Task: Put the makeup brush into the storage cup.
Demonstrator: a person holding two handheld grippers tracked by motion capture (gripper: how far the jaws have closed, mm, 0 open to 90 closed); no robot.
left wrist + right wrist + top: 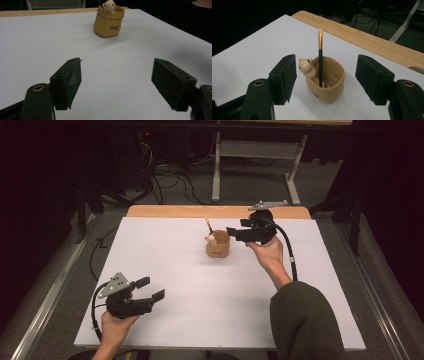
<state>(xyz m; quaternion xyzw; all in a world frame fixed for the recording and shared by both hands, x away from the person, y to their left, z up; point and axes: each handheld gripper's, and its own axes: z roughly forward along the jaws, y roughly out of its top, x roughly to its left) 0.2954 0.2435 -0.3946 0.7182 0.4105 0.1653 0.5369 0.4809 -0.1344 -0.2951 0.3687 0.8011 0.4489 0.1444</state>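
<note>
Covering most of the desk (200,285) is a white sheet, presumably laid so that small things stand out against it; a strip of bare wood is left at the far edge. The right gripper (231,231) is held just beside the pot (218,245), its jaws spread wide and empty, aimed at the pot from above and to the side, so that it is well placed for the pencil. The left gripper (150,288) is kept low near the front left corner, likewise released and holding nothing, well apart from the pot, probably parked to leave the other room. The pot stands upright past the desk's middle, a small bear (306,66) at its rim. The pencil (320,60) stands inside it, leaning on the wall; its tip seems to rest by a hole in the base.
</note>
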